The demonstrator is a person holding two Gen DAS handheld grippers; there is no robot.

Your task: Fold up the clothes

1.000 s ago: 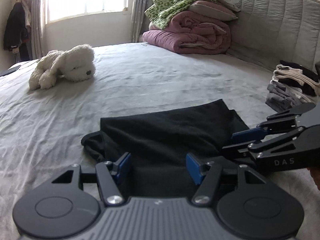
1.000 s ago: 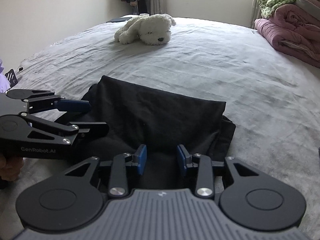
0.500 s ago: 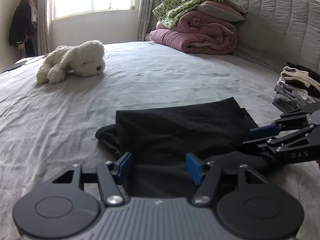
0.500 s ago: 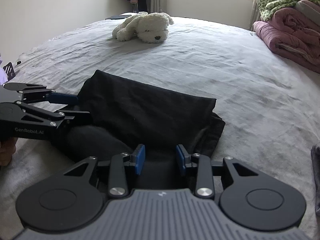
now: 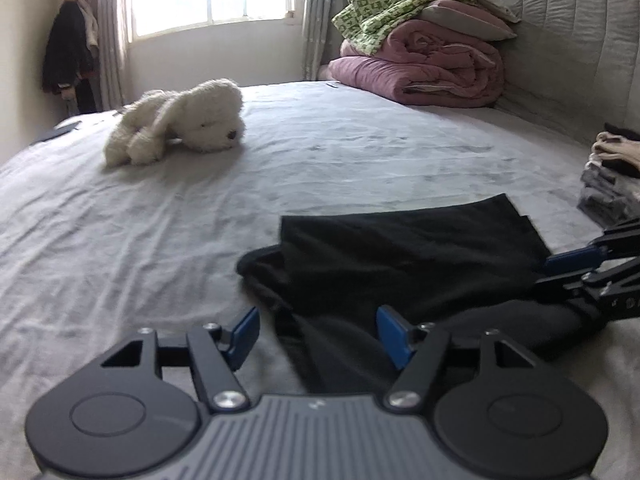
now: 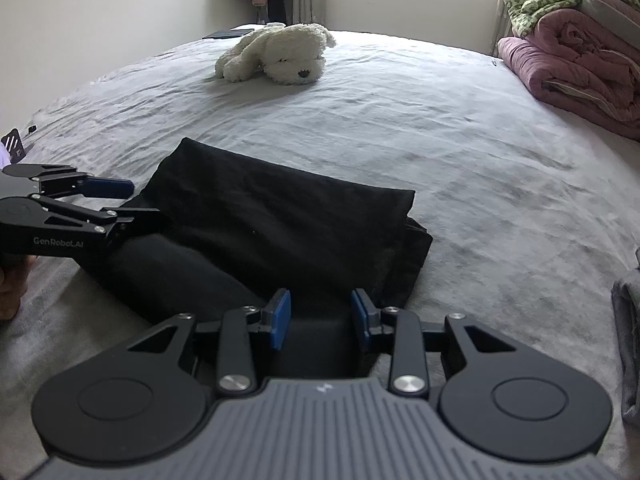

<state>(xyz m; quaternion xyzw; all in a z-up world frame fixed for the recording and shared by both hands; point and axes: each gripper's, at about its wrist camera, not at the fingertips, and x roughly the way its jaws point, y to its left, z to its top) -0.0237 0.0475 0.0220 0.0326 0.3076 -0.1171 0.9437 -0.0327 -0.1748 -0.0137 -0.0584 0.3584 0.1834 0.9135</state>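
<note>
Grey bed [image 5: 360, 168]: black garment [image 5: 400, 256] lies folded flat, well short of white plush dog [image 5: 180, 124].

Since a second ago: both views swung rightward across garment, near hem now rolled thick.

Left gripper [image 5: 318, 334]: wide open, empty, off garment's left edge.

Right gripper [image 6: 320, 314]: half open, straddling near hem, no grip.

Likely release after fold.

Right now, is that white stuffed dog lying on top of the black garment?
No, the white stuffed dog lies on the bare grey bedsheet, well beyond the black garment.

Black garment [image 6: 280, 224] folded on grey bed [image 6: 460, 168], both tools parted
</note>
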